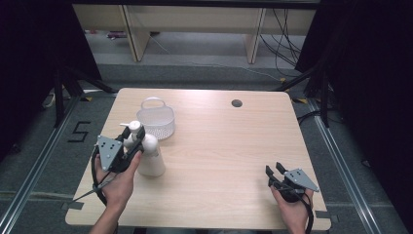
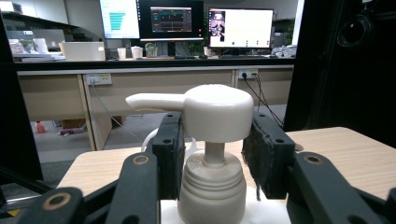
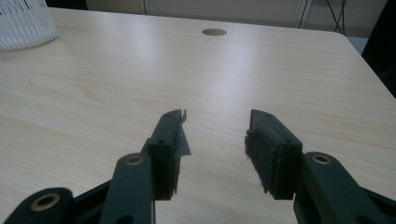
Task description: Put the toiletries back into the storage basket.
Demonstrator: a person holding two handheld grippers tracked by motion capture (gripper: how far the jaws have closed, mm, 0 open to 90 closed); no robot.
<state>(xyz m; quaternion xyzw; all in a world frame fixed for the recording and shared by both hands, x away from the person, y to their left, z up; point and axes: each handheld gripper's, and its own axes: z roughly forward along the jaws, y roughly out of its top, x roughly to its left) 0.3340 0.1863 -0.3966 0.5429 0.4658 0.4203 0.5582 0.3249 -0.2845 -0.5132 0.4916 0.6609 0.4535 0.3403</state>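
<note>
Near the left edge of the table (image 1: 234, 146) stands the pump bottle (image 1: 152, 158), just before the basket (image 1: 157, 122); left gripper (image 2: 212, 149) flanks its neck, not yet pressing, so close squarely below the pump head; right gripper (image 3: 212, 140) rests spread, empty
</note>
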